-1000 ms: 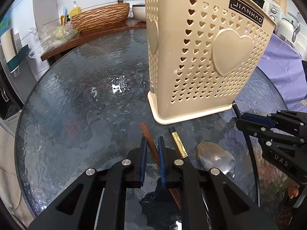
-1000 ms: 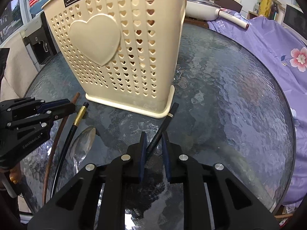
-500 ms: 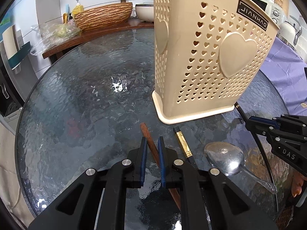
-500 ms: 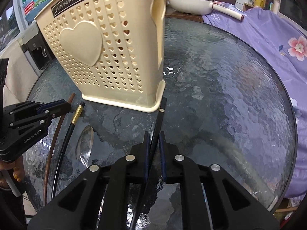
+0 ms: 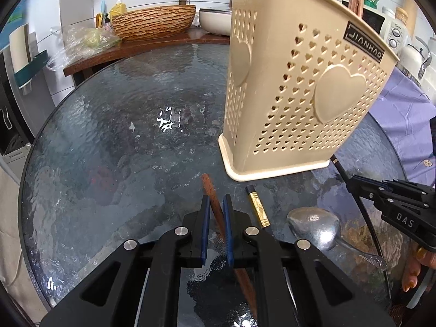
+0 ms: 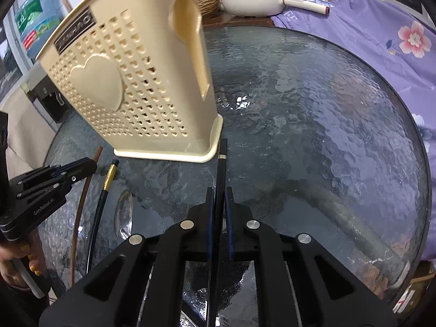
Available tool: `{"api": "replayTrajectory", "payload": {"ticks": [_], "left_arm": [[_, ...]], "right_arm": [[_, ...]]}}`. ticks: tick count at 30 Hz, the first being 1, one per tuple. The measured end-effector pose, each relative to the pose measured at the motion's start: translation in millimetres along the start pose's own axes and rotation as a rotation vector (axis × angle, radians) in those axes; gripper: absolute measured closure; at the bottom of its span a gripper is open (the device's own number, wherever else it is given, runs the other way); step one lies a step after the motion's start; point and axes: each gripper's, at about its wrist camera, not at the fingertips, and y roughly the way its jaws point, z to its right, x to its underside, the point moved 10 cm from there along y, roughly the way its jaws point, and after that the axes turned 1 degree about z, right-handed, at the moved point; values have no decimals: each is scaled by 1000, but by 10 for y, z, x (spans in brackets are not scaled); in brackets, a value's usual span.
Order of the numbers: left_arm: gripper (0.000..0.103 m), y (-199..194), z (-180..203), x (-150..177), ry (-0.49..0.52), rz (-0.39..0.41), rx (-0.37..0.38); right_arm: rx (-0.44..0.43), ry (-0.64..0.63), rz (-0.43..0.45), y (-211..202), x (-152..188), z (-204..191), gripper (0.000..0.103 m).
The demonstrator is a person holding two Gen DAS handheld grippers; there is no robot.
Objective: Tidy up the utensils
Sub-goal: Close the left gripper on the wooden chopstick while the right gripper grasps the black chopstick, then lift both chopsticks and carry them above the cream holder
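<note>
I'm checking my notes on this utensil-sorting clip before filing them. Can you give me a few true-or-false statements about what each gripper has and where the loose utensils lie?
1. The left gripper is shut on the brown wooden chopstick. True.
2. The right gripper holds the metal spoon. False: it is shut on the black chopstick.
3. The spoon lies flat on the glass table. True.
4. The beige utensil holder lies tipped on its side. False: it stands on its base.
5. The gold-banded chopstick is in the holder. False: it lies on the table.

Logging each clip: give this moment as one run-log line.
left gripper: shut on brown chopstick | right gripper: shut on black chopstick | spoon: on table | holder: upright
</note>
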Motion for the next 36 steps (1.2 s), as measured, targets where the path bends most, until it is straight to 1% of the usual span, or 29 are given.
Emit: {"api": "replayTrajectory", "payload": {"ticks": [7, 12, 17, 22, 23, 27, 31, 36], "left_arm": [[96, -35, 6, -21, -6, 12, 4], [96, -27, -8, -6, -11, 11, 2], [96, -90, -38, -51, -21, 26, 7], [96, -208, -27, -122, -30, 53, 24], [96, -228, -27, -142, -30, 58, 25], [96, -330, -20, -209, -35, 82, 36], [96, -464, -2, -270, -49, 107, 67], [96, -719, 15, -382, -50, 162, 90]], "right_arm": [[-45, 79, 22, -12, -60, 170, 95], [-56, 114, 47, -47, -99, 225, 95], [-90, 140, 108, -170, -214, 231, 95], [-113, 154, 178, -329, -339, 258, 95], [-115, 155, 188, -397, -305, 225, 95], [-132, 164, 229, -537, -364, 247, 95], [-157, 144, 279, -749, -441, 196, 95], [-199, 123, 335, -1029, -556, 96, 95]]}}
